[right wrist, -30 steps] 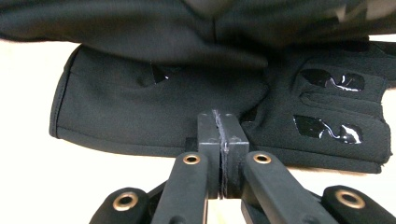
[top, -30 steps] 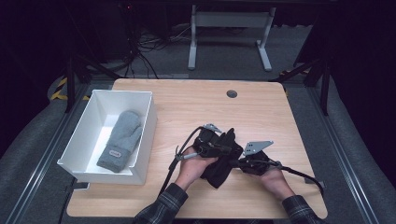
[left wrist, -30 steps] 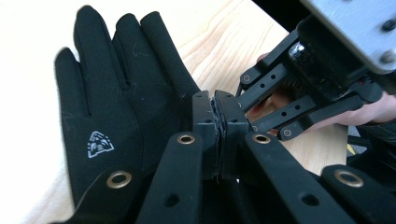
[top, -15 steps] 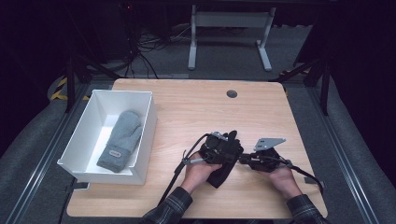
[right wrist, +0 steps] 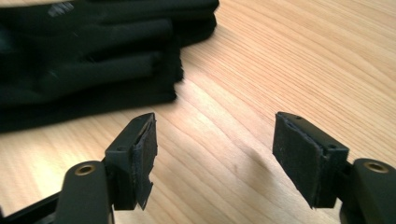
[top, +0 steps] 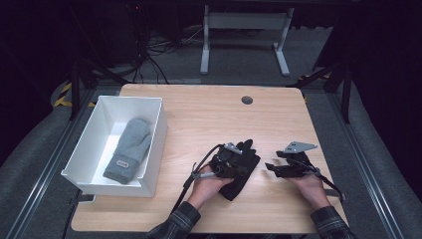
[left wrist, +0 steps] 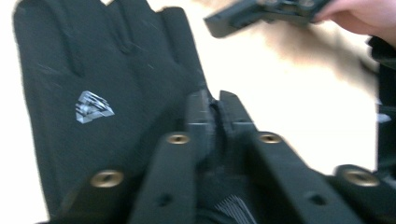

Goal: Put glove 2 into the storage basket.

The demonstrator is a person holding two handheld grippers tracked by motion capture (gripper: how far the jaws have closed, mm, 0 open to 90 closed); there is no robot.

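A black glove [top: 245, 175] lies flat on the wooden table [top: 209, 119], front middle; its white logo [left wrist: 93, 107] faces up. My left gripper [top: 238, 164] rests on it, jaws shut [left wrist: 212, 106] on the glove's edge, with ribbed fabric showing between them. My right gripper [top: 271, 169] sits on the table just right of the glove, apart from it. Its jaws have just been opening and now stand open [right wrist: 219, 154] with only bare wood between the pads. The glove [right wrist: 93, 56] lies ahead and to the left of them.
A white bin [top: 157, 129] stands at the table's left with a grey mitten [top: 128, 148] inside. A round cable hole [top: 247, 100] is at the back. The other hand and its gripper [left wrist: 261, 11] cross the top of the left gripper view.
My right gripper has let go of the glove, opened, and drawn away to the right. The left gripper stays shut on the glove in nearly the same spot.
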